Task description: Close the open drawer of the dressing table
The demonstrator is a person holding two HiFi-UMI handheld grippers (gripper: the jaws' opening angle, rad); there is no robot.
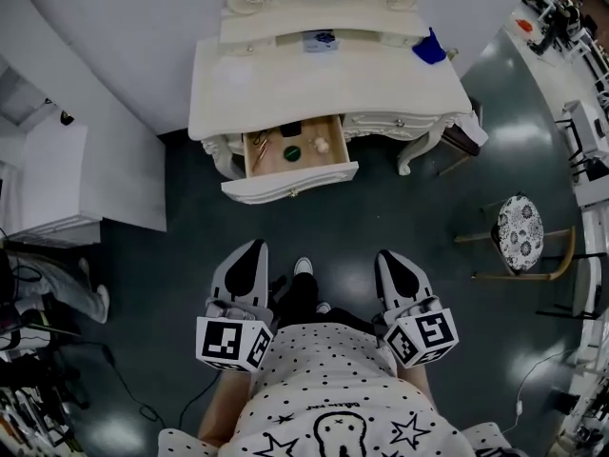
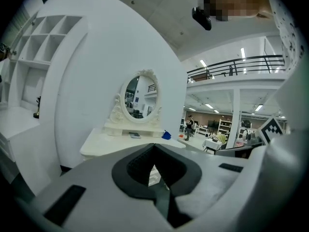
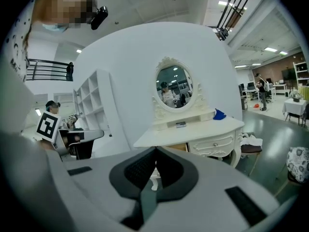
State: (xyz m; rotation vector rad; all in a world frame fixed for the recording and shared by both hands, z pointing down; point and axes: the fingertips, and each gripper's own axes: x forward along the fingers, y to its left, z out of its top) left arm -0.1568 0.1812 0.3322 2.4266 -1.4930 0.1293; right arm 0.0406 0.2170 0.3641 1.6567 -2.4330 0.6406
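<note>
**Drawer Is Open, Both Grippers Are Shut**

A white dressing table point(image 1: 266, 84) is seen from above, set against a white wall. Its left drawer point(image 1: 295, 181) is pulled out toward the person. A few little things are seen on its wooden bottom: a dark green round thing point(image 1: 291, 153), a pale round thing point(image 1: 322, 145) and a thin brown thing point(image 1: 259, 147) by the left wall (too small to be named). The right drawer point(image 3: 216, 143) is shut, and a small knob is seen on its front.

An oval mirror point(image 3: 175, 88) is fixed at the back of the table top. A blue thing point(image 1: 429, 48) is seen near the right back corner of the top. A stool point(image 1: 520, 232) with a patterned seat is placed on the dark floor, off to the right.

The left gripper point(image 1: 249, 248) and the right gripper point(image 1: 394, 257) are held side by side and pointed at the table. Bare floor is seen between them and the drawer, so nothing is touched. On each gripper the jaws are pressed together at the tips, and nothing is held between them.
</note>
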